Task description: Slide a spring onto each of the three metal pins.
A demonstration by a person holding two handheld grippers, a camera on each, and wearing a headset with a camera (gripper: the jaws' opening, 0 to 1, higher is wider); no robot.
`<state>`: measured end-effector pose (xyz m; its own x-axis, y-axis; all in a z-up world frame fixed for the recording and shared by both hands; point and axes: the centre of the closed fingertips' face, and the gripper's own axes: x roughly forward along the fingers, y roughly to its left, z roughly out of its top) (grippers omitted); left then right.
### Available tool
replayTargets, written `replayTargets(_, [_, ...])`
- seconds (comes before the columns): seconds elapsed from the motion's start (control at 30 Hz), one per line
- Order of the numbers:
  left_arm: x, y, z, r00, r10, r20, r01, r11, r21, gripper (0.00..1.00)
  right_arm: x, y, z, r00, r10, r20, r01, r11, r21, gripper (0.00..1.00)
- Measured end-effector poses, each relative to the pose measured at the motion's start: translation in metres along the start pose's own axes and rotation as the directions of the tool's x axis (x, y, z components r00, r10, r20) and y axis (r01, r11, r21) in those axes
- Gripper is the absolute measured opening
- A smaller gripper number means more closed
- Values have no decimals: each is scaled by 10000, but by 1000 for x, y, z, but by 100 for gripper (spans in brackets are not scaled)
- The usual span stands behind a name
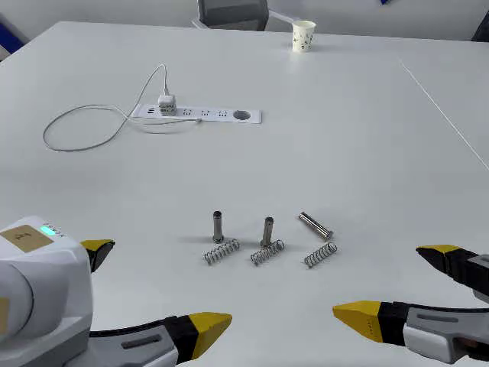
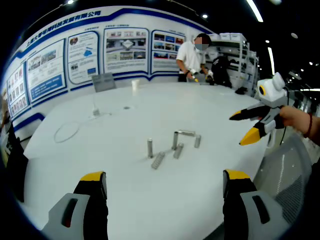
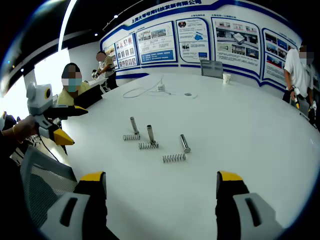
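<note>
Start with left hand-held gripper [image 1: 153, 287] and right hand-held gripper [image 1: 397, 281] spread, empty. Pinch light, compressible spring [image 1: 320, 254] gently mid-coil; expect rolling. Grip rigid, probably slick lying pin [image 1: 315, 225] near one end.

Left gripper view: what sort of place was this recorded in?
Probably a company showroom or lab hall rather than a home. Illustrated display panels line the wall, a large white table serves as the workbench, and another person stands beyond it.

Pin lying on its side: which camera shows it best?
The head view: the lying pin is seen from above, clear of the nearest spring. The right gripper view shows it smaller; the left gripper view, tiny beside an upright pin.
</note>
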<state>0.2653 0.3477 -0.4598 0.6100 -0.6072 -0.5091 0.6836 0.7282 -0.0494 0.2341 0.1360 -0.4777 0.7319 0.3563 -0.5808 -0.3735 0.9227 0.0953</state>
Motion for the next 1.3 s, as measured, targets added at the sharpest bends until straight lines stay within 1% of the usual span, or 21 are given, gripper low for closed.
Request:
replayTargets(0.2, [0, 0, 0, 10000, -24, -51, 24, 10000, 44, 98, 0, 1, -3, 10000, -7, -86, 6, 10000, -92, 92])
replayTargets(0.33, [1, -1, -2, 9999, -38, -144, 39, 10000, 47, 98, -1, 0, -3, 10000, 1, -53, -1, 10000, 1, 92])
replayTargets(0.87, [1, 3, -1, 9999, -7, -166, 8, 10000, 61, 97, -2, -1, -2, 10000, -8, 2, 8, 9999, 107, 92])
replayTargets(1.1, [1, 3, 0, 9999, -13, -132, 14, 10000, 45, 97, -1, -3, 2, 9999, -10, 162, 8, 9999, 170, 89])
replayTargets(1.3, [2, 2, 1, 9999, -56, -130, 57, 9999, 92, 97, 4, -6, 8, 9997, 44, 258, -51, 9996, 274, 88])
